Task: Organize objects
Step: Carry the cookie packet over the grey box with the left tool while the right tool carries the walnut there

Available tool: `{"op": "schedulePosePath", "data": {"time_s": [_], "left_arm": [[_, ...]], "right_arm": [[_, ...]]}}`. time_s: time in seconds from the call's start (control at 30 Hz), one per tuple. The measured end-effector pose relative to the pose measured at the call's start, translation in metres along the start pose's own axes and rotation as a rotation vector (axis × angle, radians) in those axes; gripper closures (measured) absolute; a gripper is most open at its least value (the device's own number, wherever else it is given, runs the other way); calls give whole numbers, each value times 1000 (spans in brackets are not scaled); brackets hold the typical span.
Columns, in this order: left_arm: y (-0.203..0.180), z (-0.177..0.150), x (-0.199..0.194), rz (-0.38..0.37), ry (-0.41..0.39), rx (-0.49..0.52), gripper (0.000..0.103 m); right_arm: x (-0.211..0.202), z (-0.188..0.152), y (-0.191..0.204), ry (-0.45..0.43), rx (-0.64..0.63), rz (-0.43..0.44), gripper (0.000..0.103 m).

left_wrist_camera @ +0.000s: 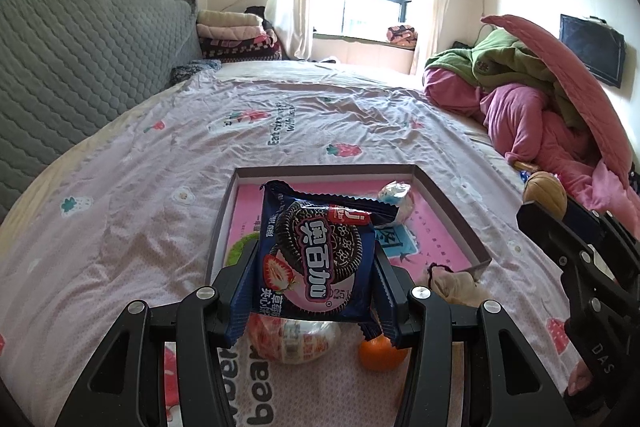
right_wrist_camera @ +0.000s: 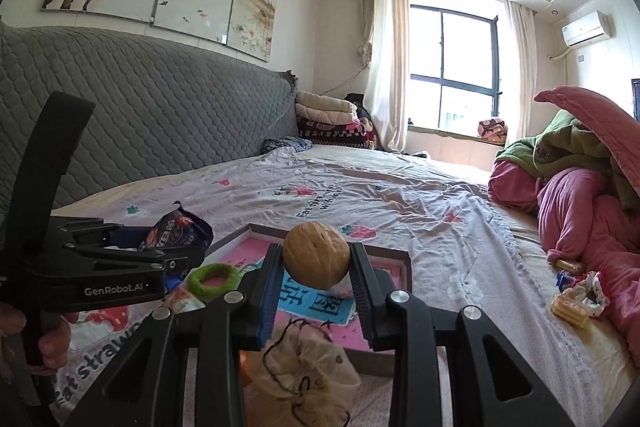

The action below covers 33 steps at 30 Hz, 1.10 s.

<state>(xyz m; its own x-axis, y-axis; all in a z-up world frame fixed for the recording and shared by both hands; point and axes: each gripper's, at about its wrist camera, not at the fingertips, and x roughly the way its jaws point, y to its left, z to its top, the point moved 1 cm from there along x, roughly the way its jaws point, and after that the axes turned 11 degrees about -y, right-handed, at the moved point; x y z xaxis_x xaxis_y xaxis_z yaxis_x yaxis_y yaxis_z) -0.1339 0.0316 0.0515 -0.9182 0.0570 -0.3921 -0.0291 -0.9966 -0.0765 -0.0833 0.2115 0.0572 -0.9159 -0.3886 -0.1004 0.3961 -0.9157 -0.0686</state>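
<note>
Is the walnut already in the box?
Not yet. The right gripper holds the walnut between its fingers, up above the box, not resting on the pink bottom.

"GenRobot.AI" is printed in white on the left gripper. "DAS" is read on the right gripper. The cookie packet is marked with white Chinese characters, "奥百加". On the sheet, "bear" is seen just beneath that packet, upside down, and "Eat straw…" beside it in the right wrist view; the rest is hidden.
</note>
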Motion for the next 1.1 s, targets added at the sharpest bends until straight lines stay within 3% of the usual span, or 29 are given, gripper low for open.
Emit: {"op": "schedulePosePath", "data": {"time_s": [0.43,1.1], "left_arm": [[-3,12,28,-4,5,-13,50],[-16,22,68,-17,45,-5,50]], "right_arm": [[23,8,-15,-3,-4,-37,69],[54,5,-28,33,-4,-14,69]]}}
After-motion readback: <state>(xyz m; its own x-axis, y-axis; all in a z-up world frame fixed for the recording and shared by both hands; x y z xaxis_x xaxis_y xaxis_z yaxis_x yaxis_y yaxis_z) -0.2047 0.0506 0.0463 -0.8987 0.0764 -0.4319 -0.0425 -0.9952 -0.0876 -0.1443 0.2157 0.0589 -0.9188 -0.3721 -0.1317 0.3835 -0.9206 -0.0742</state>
